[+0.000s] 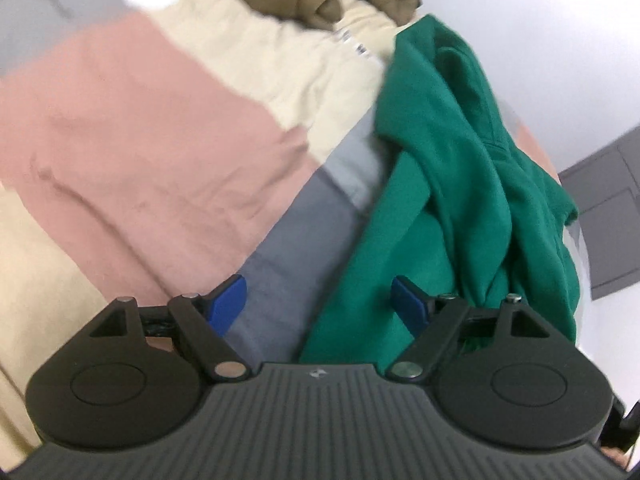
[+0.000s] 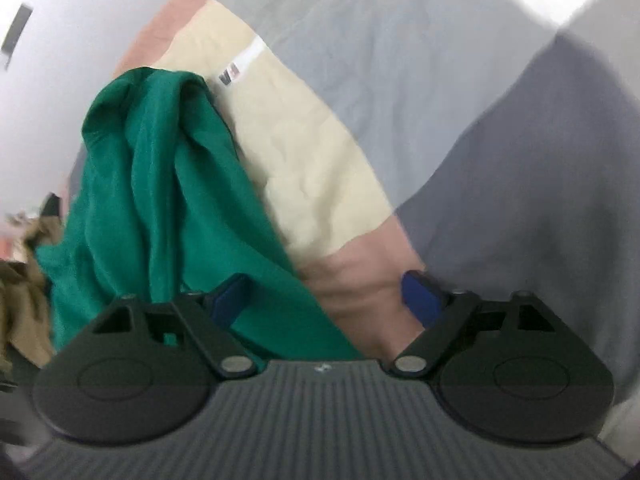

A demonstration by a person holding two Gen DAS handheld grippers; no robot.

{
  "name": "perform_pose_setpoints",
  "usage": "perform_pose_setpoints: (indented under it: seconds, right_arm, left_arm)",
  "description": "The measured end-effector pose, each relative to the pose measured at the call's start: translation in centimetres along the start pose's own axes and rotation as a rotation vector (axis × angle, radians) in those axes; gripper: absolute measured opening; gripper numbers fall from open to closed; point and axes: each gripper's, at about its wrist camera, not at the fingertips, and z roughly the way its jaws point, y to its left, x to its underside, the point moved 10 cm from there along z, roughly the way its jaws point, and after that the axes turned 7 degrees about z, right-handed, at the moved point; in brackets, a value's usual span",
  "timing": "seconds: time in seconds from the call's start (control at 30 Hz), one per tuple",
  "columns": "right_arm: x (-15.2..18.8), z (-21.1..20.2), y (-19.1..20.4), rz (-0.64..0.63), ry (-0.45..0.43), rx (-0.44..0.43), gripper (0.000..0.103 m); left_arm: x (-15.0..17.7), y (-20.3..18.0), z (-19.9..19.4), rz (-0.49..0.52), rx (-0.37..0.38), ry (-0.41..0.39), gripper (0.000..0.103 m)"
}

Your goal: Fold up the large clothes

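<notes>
Both hand-held grippers, left [image 1: 318, 304] and right [image 2: 326, 300], hang spread over the crumpled green garment [image 1: 452, 200] (bunched layers), so a pinch may catch several layers

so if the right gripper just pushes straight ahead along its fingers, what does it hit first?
Most likely the green garment: its fabric already lies between the open right gripper fingers, on the left side. The pink panel of the patchwork bedspread lies right of it. Depth is unclear in the fisheye.

left gripper [image 1: 319, 304] — jaws apart | green garment [image 1: 452, 184] bunched on patchwork cover [image 1: 132, 128]
</notes>
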Motion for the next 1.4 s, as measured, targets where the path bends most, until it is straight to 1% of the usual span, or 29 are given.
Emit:
perform_pose_setpoints:
  seconds: [0.03,0.13,0.2,0.27,0.33,0.4,0.43,0.5,0.57,0.63,0.7,0.73,0.77,0.8,0.83,0.87,0.93,1.03,1.07,1.1,1.13,1.17,1.2,1.23,1.27,1.3,1.33,1.37,1.4]
  right_arm:
    - [0.2,-0.1,0.2,-0.003,0.006,-0.017,0.092]
    - [1.6,0.2,1.6,-0.023,0.074,-0.097,0.093]
    - [3.2,0.6,3.3,-0.062,0.159,-0.166,0.092]
    - [4.9,0.9,4.7,-0.106,0.224,-0.211,0.092]
    - [6.0,1.0,5.9,-0.155,0.251,-0.231,0.092]
    - [7.3,0.9,6.8,-0.188,0.288,-0.271,0.092]
    - [7.6,0.6,7.5,-0.210,0.300,-0.303,0.093]
    - [7.8,-0.3,8.6,-0.229,0.302,-0.366,0.093]
    - [8.3,-1.1,9.1,-0.250,0.308,-0.396,0.093]
    - [9.2,-1.3,9.3,-0.280,0.314,-0.385,0.092]
    - [9.5,-0.4,8.8,-0.269,0.322,-0.321,0.092]
    - [9.4,0.2,8.0,-0.264,0.306,-0.253,0.090]
    - [9.2,0.8,7.1,-0.265,0.269,-0.159,0.087]
    - [9.3,1.5,6.5,-0.277,0.248,-0.081,0.085]
    - [9.7,1.9,6.6,-0.300,0.252,-0.059,0.085]
    - [9.9,1.9,6.7,-0.328,0.249,-0.044,0.085]
    - [10.3,1.7,7.2,-0.348,0.256,-0.044,0.085]
    - [11.5,1.2,8.5,-0.374,0.300,-0.114,0.082]
    - [12.0,0.9,8.9,-0.388,0.304,-0.137,0.079]
    - [12.6,0.5,9.2,-0.399,0.305,-0.145,0.077]
    - [13.0,0.3,9.2,-0.408,0.300,-0.145,0.072]
    - [13.4,0.2,9.3,-0.416,0.290,-0.137,0.062]
    - [13.5,0.0,9.1,-0.416,0.271,-0.107,0.056]
    - [13.3,0.1,8.3,-0.396,0.249,-0.078,0.044]
    - [13.1,0.2,7.9,-0.376,0.234,-0.058,0.032]
    - [12.8,0.0,7.7,-0.370,0.218,-0.044,0.027]
    - [12.5,-0.4,7.6,-0.361,0.204,-0.045,0.021]
    - [12.1,-0.8,7.5,-0.350,0.193,-0.053,0.020]
    - [11.8,-1.4,7.6,-0.337,0.185,-0.077,0.019]
  left_arm:
    - [0.0,0.1,0.2,-0.015,0.009,0.002,0.085]
    - [0.6,-0.4,0.2,-0.022,0.046,0.009,0.087]
    - [1.1,-1.4,0.3,-0.025,0.103,0.026,0.087]
    - [2.1,-2.6,0.4,-0.038,0.189,0.059,0.087]
    - [2.9,-3.9,0.4,-0.031,0.240,0.081,0.087]
    - [3.3,-4.9,-0.2,0.010,0.251,0.066,0.087]
    - [3.4,-5.5,-0.7,0.016,0.278,0.051,0.087]
    - [3.6,-6.6,-1.6,0.005,0.368,0.038,0.087]
    - [3.7,-7.1,-2.0,0.006,0.401,0.038,0.087]
    - [4.3,-7.0,-1.6,0.018,0.374,0.064,0.087]
    - [5.1,-6.7,-0.4,0.029,0.322,0.104,0.087]
    - [5.5,-6.3,0.3,0.031,0.289,0.131,0.087]
    - [5.9,-6.0,0.9,0.034,0.255,0.156,0.086]
    - [6.2,-5.9,1.3,0.037,0.238,0.167,0.085]
    - [6.2,-6.1,1.3,0.041,0.235,0.166,0.085]
    - [6.3,-6.3,1.0,0.045,0.242,0.161,0.085]
    - [6.4,-6.9,0.5,0.031,0.295,0.159,0.085]
    - [6.5,-8.1,-0.6,0.007,0.399,0.128,0.085]
    - [6.9,-8.5,-0.8,0.023,0.404,0.135,0.085]
    - [7.3,-8.8,-0.6,0.047,0.387,0.149,0.085]
    - [7.7,-9.1,-0.1,0.068,0.355,0.168,0.085]
    - [8.2,-9.2,0.3,0.084,0.326,0.193,0.085]
    - [8.7,-9.2,0.8,0.094,0.301,0.217,0.085]
    - [9.1,-9.1,1.0,0.107,0.281,0.235,0.085]
    - [9.5,-9.2,1.0,0.133,0.262,0.244,0.083]
    - [9.6,-9.3,1.0,0.160,0.241,0.241,0.073]
    - [9.6,-9.3,0.9,0.177,0.221,0.238,0.067]
    - [9.6,-9.3,0.6,0.181,0.211,0.231,0.052]
    - [9.6,-9.3,0.2,0.176,0.208,0.223,0.034]
